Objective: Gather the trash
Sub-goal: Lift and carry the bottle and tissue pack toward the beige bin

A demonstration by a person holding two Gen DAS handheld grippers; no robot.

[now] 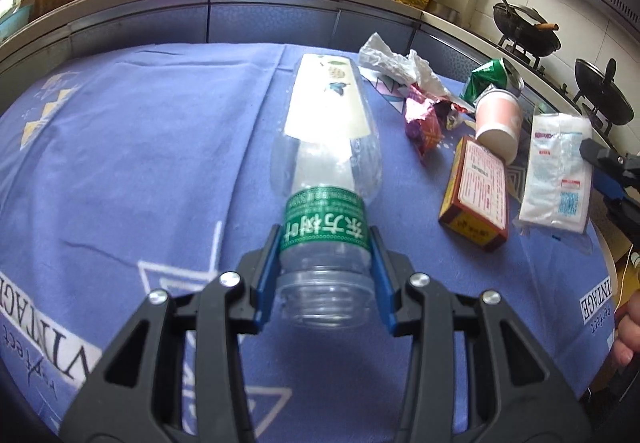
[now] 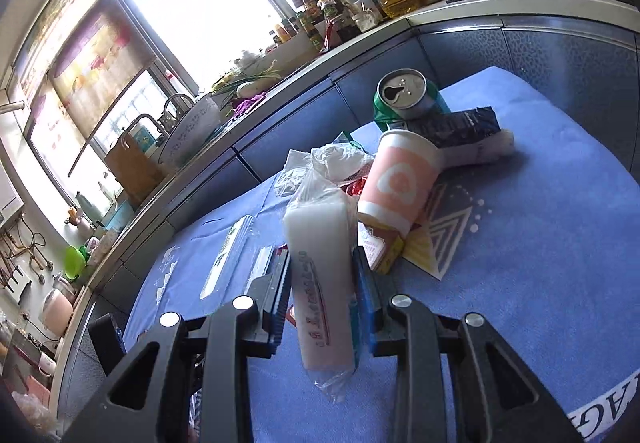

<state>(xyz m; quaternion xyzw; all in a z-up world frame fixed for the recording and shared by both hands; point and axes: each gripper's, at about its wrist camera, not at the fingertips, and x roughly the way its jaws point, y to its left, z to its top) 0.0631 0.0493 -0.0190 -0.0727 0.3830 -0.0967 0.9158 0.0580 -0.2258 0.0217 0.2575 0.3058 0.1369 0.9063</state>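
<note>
On the blue tablecloth point(image 1: 140, 131), trash lies scattered: crumpled paper point(image 1: 394, 61), a foil wrapper point(image 1: 422, 119), a pink paper cup point(image 1: 498, 123), a green can point(image 1: 490, 77) and a small red-and-yellow box point(image 1: 478, 199). Left gripper point(image 1: 326, 243) is closed on a clear plastic bottle point(image 1: 326, 163), blue pads pressing the green label near the neck; the bottle points away over the cloth. Right gripper point(image 2: 322, 283) clamps a white tissue pack point(image 2: 320, 271) in clear film, held up just in front of the cup and box. Step in hand, by my reading: both items picked, now carrying. No bin shows in either view. Next move calls for finding the receptacle, bringing each load above it, then releasing. Risk: the thin bottle may slip or crush under the pads.
</note>
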